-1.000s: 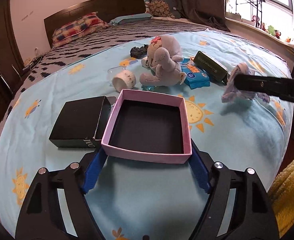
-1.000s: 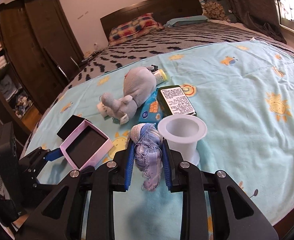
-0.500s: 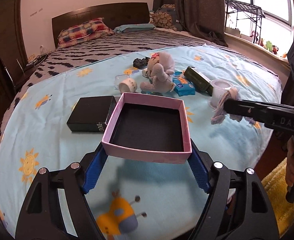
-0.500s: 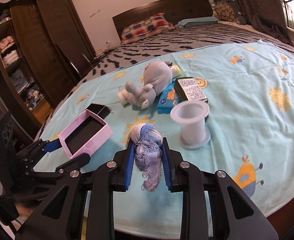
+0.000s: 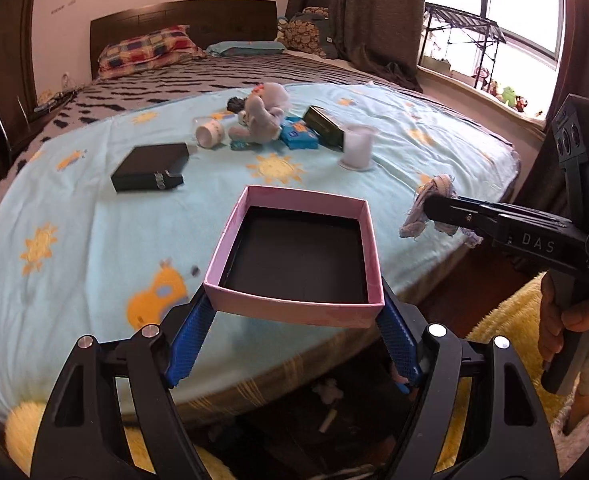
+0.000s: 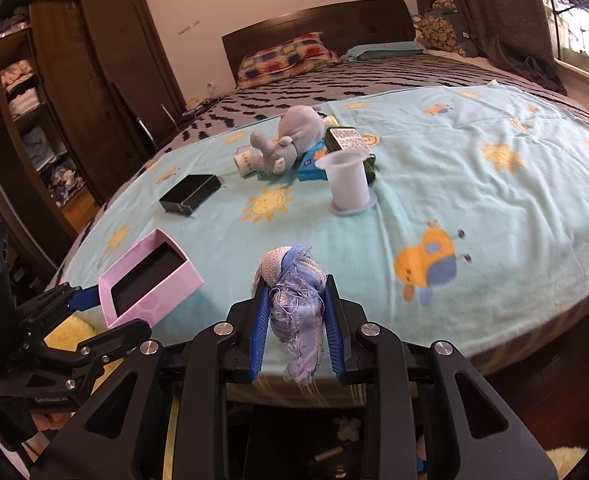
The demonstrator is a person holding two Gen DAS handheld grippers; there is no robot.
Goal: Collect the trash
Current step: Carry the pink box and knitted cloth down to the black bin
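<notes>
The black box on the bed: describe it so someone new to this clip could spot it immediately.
Start at the light-blue sun-print blanket covering the near end of the bed. Left of the grey plush toy and its clutter, the black box lies flat and alone. It is the only closed, dark, flat item there, unlike the open pink box in the left gripper.

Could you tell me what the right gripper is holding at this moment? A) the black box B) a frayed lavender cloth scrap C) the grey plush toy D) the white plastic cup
B: the right gripper is shut on the frayed lavender cloth scrap, which hangs between its blue pads.
</notes>
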